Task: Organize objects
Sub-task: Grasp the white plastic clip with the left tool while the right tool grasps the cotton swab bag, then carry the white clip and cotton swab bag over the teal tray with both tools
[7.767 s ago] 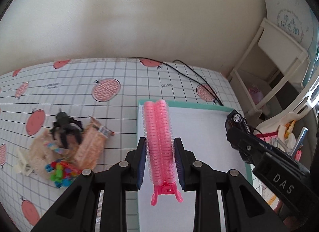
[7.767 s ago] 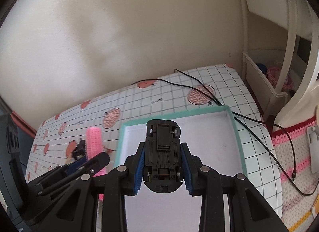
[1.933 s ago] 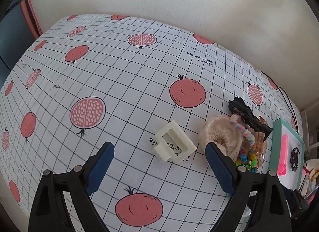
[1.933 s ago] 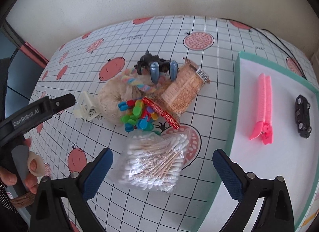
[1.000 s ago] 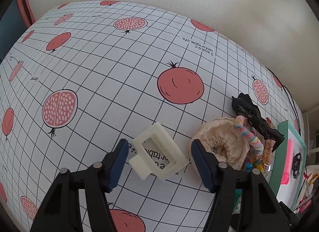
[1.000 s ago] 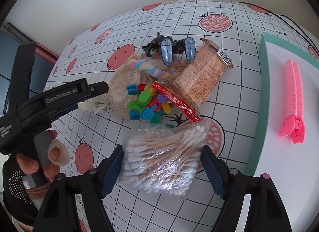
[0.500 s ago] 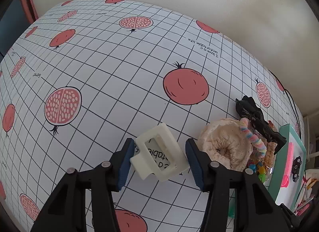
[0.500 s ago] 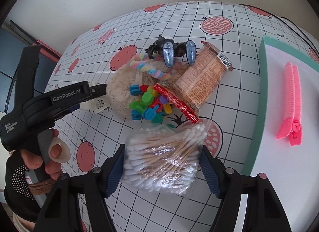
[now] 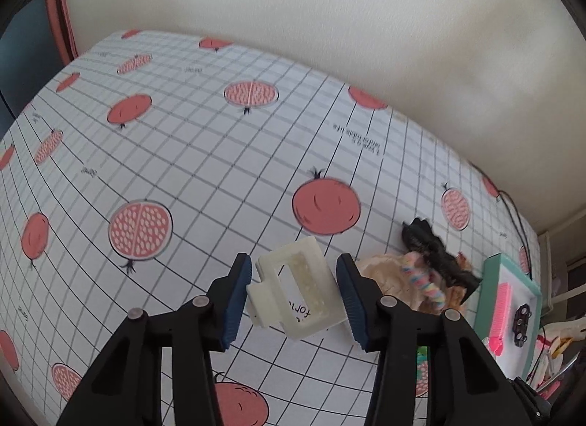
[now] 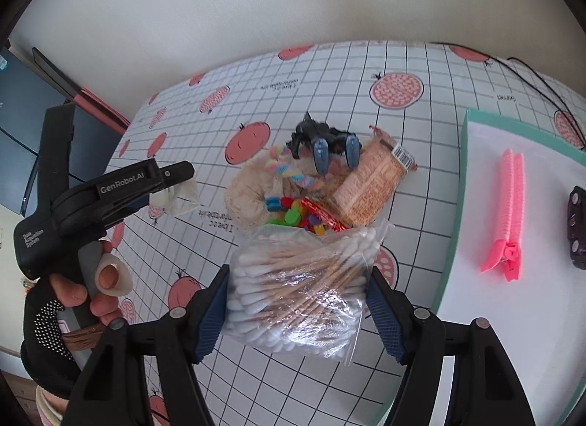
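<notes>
A cream hair claw clip [image 9: 316,287] sits tilted between the blue pads of my left gripper [image 9: 293,298], which is shut on it, and it looks raised off the pomegranate-print tablecloth [image 9: 205,155]. The right wrist view shows the same clip [image 10: 175,199] at that gripper's tip. My right gripper [image 10: 298,312] is shut on a clear bag of cotton swabs [image 10: 300,279], both pads pressing its sides. To the right lies a teal-rimmed white tray [image 10: 465,169] holding a pink hair clip [image 10: 509,206] and a black toy car [image 10: 577,228].
A pile lies beyond the swab bag: a black toy with blue parts [image 10: 322,144], a snack pack [image 10: 373,184], a pastel twisted band [image 10: 289,169], a beige fluffy scrunchie [image 10: 245,188] and coloured clips [image 10: 293,217]. A black cable [image 10: 542,82] runs behind the tray. A gloved hand [image 10: 55,316] holds the left gripper.
Both grippers narrowed from wide open onto their objects: the left on the cream clip, the right on the swab bag. Both views have tilted up and the clip has lifted.
</notes>
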